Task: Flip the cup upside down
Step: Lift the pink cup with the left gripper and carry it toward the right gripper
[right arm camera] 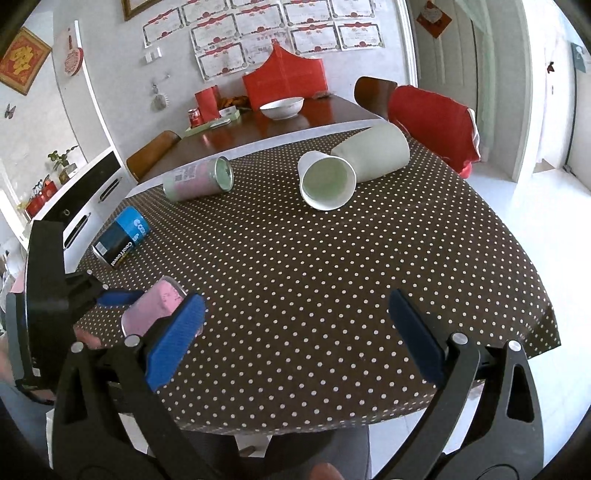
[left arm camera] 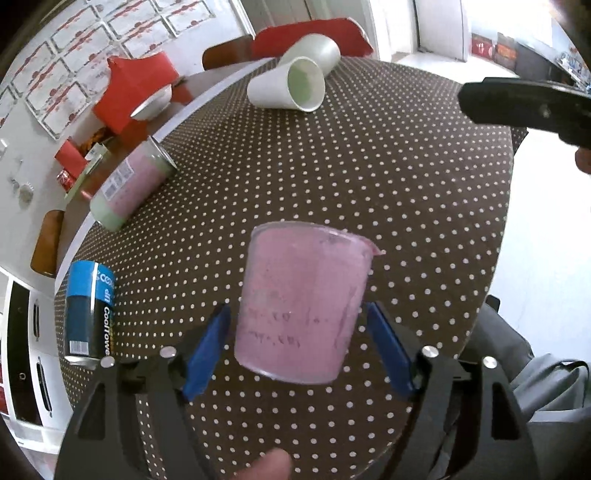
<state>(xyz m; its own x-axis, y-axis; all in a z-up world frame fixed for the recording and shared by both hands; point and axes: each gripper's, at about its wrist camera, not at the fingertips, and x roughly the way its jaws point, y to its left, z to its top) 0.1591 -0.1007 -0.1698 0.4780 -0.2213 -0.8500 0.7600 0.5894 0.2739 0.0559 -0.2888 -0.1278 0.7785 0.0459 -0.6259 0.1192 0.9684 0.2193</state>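
Between open left claw (left arm camera: 295, 350) pads: pink cup (left arm camera: 301, 306), untouched; right claw (right arm camera: 295, 332) open, empty; cans, white cups (left arm camera: 291, 86) beyond.

**Looks like somebody's dining room at home**

Pretty clearly a home. The surface (right arm camera: 332, 277) has a brown polka-dot cloth, with a wooden dining table (right arm camera: 280, 129) behind it holding a white bowl (right arm camera: 281, 107) and a soda can (right arm camera: 194, 116). Framed certificates (right arm camera: 258, 33) cover the far wall, wooden chairs (right arm camera: 151, 153) sit around, and there's a white cabinet (right arm camera: 85, 192) on the left.
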